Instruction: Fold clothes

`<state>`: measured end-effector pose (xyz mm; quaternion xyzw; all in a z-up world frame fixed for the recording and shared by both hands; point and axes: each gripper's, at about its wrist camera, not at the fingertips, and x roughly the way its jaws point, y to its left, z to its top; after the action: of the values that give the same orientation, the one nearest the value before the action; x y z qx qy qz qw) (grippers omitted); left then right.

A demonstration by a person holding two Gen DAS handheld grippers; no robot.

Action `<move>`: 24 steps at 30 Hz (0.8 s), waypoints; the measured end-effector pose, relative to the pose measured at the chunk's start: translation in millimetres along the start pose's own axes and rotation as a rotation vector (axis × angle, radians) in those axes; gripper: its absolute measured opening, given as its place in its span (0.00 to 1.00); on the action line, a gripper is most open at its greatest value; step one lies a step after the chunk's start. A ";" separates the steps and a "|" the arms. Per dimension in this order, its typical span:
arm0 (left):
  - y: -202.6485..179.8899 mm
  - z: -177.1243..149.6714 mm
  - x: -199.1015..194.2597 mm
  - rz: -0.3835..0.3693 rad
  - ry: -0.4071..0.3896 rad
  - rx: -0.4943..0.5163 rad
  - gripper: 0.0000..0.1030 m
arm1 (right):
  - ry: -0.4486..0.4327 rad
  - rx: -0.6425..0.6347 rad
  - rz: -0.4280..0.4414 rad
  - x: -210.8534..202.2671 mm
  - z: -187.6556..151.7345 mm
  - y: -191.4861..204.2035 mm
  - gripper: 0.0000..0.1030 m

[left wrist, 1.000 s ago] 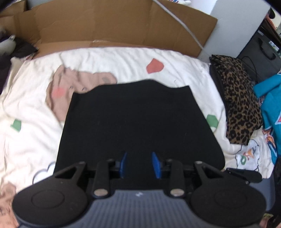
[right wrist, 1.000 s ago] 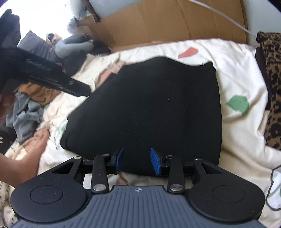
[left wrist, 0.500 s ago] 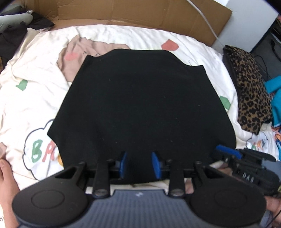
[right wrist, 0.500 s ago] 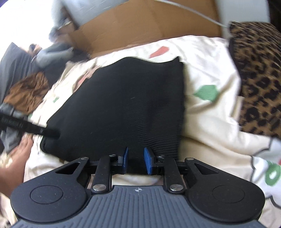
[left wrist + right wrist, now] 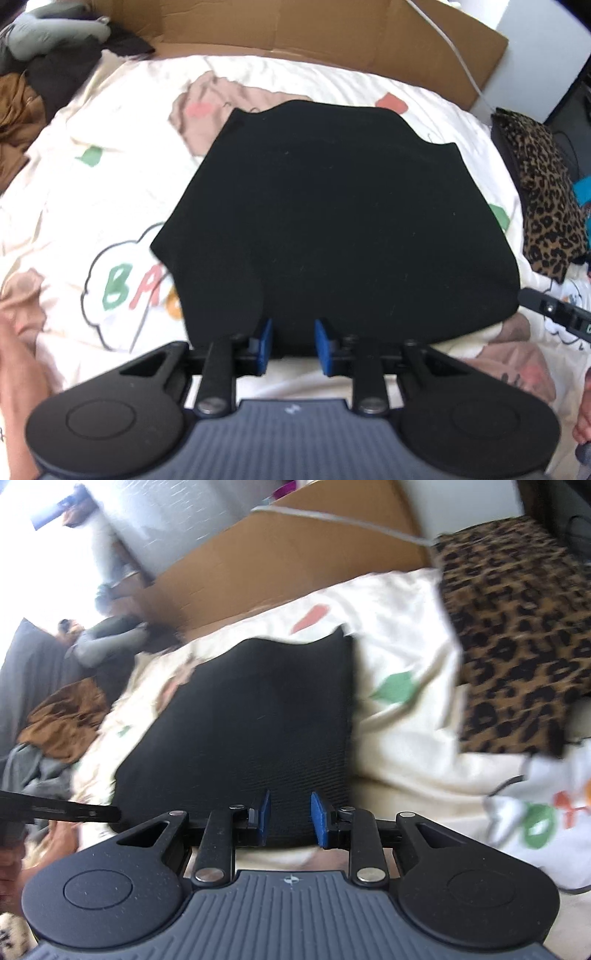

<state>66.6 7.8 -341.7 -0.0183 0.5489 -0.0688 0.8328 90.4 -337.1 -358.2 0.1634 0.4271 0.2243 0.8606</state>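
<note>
A black knitted garment [image 5: 332,221] lies folded into a rough rectangle in the middle of a cream printed bedsheet [image 5: 92,192]. At its near edge my left gripper [image 5: 294,345] has its blue pads drawn in on the black fabric. In the right wrist view the same garment [image 5: 240,720] stretches away from me. My right gripper [image 5: 290,819] pinches the near edge close to the right-hand corner. A black finger [image 5: 85,812] of the left gripper pokes in from the left there. The cloth's underside is hidden.
A leopard-print cloth [image 5: 546,192] lies along the bed's right side, with teal fabric [image 5: 581,188] beyond it. Brown cardboard [image 5: 295,33] and a white cable [image 5: 458,48] back the bed. Loose clothes [image 5: 22,96] are piled at the far left. A hand [image 5: 18,387] shows at lower left.
Both pairs of pads have narrowed onto the garment's near edge, the right first and then the left. The left camera has risen and pulled back; the right has swung rightwards.
</note>
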 end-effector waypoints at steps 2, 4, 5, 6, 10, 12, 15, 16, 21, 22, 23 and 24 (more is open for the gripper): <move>5.2 -4.3 0.9 0.011 0.010 -0.014 0.26 | 0.022 -0.019 0.022 7.2 -2.0 8.0 0.25; 10.1 -7.3 4.3 0.015 0.016 -0.040 0.26 | 0.045 -0.023 0.016 14.8 -5.4 11.2 0.25; 12.3 -8.7 6.2 0.013 0.016 -0.053 0.27 | 0.055 -0.022 0.007 18.5 -6.7 11.3 0.25; 13.5 -9.3 8.6 0.011 0.018 -0.058 0.27 | 0.065 -0.021 -0.001 22.1 -8.0 11.4 0.26; 23.0 -10.9 17.1 0.001 0.022 -0.101 0.30 | 0.073 0.016 -0.051 25.9 -9.4 2.1 0.25; 26.1 -10.8 20.7 0.010 0.026 -0.085 0.32 | 0.078 0.025 -0.078 25.1 -9.1 -4.0 0.23; 32.5 -12.6 19.7 0.016 0.024 -0.046 0.40 | 0.077 0.042 -0.104 19.4 -7.9 -10.4 0.20; 35.1 -13.2 17.0 0.012 0.021 -0.050 0.40 | 0.073 0.058 -0.107 15.8 -7.5 -12.7 0.21; 41.2 -17.5 -2.3 0.026 -0.015 -0.038 0.40 | 0.052 0.157 -0.075 -5.5 -8.9 -22.0 0.22; 42.6 -18.3 -5.9 0.035 -0.020 -0.034 0.37 | 0.053 0.178 -0.065 -8.1 -9.7 -24.0 0.22; 46.0 -18.8 -8.9 0.048 -0.024 -0.037 0.37 | 0.054 0.199 -0.054 -10.6 -10.5 -26.1 0.22; 50.3 -19.1 -11.0 0.051 -0.023 -0.045 0.37 | 0.054 0.221 -0.043 -13.2 -11.3 -28.1 0.22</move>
<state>49.6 60.0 -344.5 -0.0239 0.5409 -0.0352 0.8400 81.2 -366.8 -369.4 0.2417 0.4757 0.1616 0.8301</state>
